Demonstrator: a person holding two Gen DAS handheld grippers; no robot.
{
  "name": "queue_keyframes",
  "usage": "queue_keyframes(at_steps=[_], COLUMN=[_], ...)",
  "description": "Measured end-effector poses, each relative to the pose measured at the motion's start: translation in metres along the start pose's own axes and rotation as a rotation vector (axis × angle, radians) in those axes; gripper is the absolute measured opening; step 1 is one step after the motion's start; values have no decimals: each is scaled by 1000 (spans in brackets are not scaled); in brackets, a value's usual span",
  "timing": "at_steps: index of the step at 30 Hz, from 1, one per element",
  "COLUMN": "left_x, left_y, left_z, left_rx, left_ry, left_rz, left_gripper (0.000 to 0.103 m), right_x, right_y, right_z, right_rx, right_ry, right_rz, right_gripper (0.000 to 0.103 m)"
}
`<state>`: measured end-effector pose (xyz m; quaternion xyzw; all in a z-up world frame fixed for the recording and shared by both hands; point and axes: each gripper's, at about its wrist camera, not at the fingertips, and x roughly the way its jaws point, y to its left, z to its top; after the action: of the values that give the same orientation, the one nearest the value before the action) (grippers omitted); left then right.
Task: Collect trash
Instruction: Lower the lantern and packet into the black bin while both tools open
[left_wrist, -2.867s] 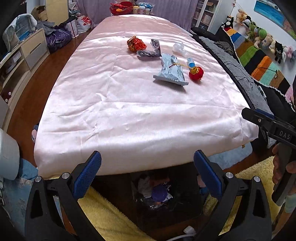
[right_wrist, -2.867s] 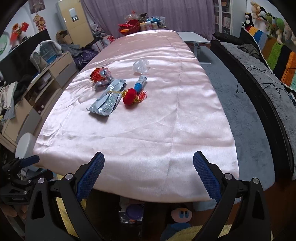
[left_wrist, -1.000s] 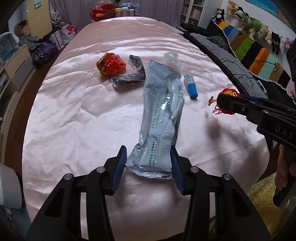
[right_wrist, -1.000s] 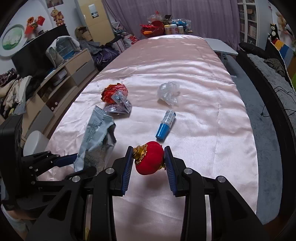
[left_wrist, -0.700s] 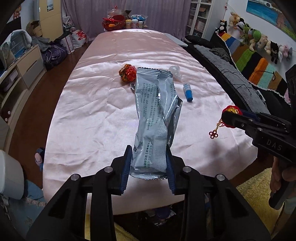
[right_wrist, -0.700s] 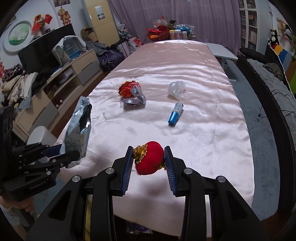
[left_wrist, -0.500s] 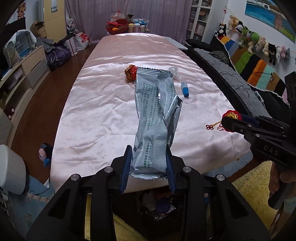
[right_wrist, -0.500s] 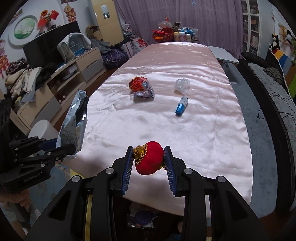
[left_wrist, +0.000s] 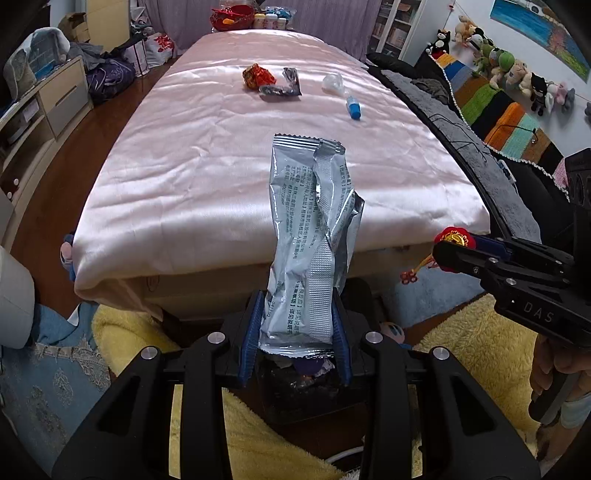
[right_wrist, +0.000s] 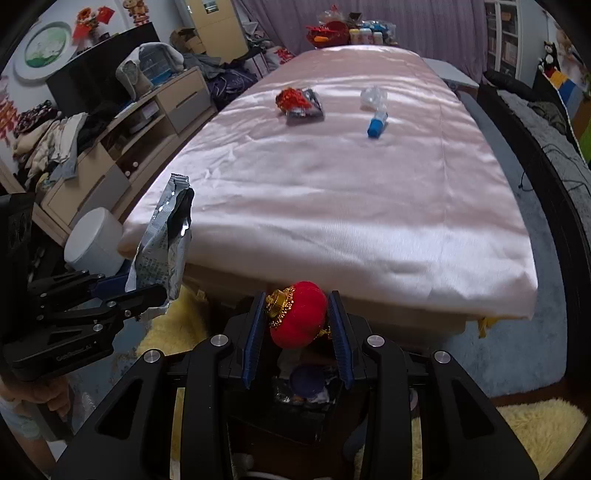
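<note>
Carrying step: left hand-held gripper (left_wrist: 297, 332) clamping wrapper (left_wrist: 312, 240), right hand-held gripper (right_wrist: 295, 332) clamping ornament (right_wrist: 298, 319), both above bin (right_wrist: 295, 410); next, release.

Soft even daylight, satin glare, fisheye-warped edges, dark corners

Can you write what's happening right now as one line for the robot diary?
left gripper: shut on silver wrapper | right gripper: shut on red lantern ornament | both above black bin | bed: four pieces left
</note>
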<state>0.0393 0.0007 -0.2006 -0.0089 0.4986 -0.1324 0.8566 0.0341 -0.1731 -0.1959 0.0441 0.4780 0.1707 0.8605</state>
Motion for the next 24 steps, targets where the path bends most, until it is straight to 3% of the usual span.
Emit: queue_keyframes(at_steps=[6, 15, 24], left_x=[25, 79, 103], left_y=[-2, -1, 3], left_z=[-26, -57, -68], left_rx=[3, -14, -27], left_ry=[76, 242, 303], left_rz=[-1, -29, -34], left_gripper=[33, 33, 34], right_x=[29, 55, 77], right_y=[-6, -9, -3], right_z=[-31, -58, -60], right_rx=[37, 72, 96], right_ry=[94, 166, 234], right_rz=[-25, -59, -14], right_gripper=[35, 35, 35])
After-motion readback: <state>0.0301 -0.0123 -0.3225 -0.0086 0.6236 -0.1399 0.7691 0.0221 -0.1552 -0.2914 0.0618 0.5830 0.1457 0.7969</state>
